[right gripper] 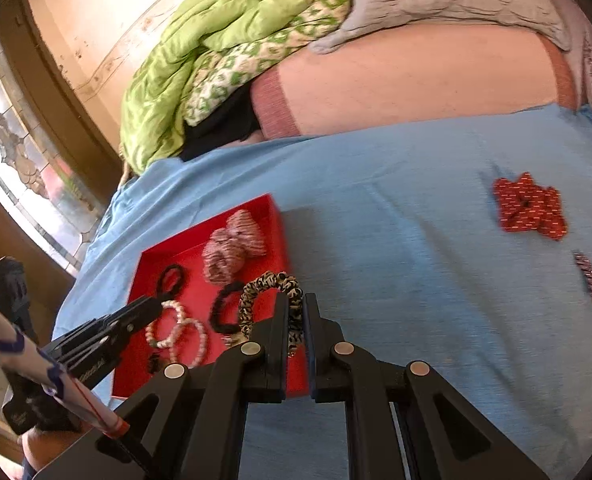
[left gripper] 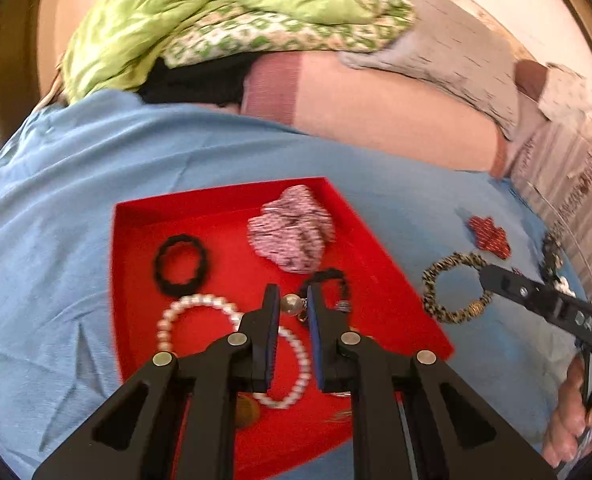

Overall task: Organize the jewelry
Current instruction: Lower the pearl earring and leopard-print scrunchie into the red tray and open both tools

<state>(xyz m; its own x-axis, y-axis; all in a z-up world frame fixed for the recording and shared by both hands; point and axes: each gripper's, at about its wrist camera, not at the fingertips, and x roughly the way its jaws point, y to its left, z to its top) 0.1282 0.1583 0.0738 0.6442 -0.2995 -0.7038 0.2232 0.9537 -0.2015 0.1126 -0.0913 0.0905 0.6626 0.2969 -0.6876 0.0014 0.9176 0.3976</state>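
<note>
Between right gripper (right gripper: 296,308) fingers: leopard scrunchie (right gripper: 270,304), clamped | left gripper (left gripper: 290,300): narrow gap

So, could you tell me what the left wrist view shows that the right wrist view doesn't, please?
Only the left wrist view shows the left gripper with its fingers apart above a round bead in the red tray, and a dark hair tie at the far right edge.

Only the right wrist view shows the window at left and the slim red hair clip lying on the blue sheet.

Both show the tray's pink scrunchie, black hair tie and pearl bracelets, the red bow, and the leopard-print scrunchie held by the right gripper.
</note>
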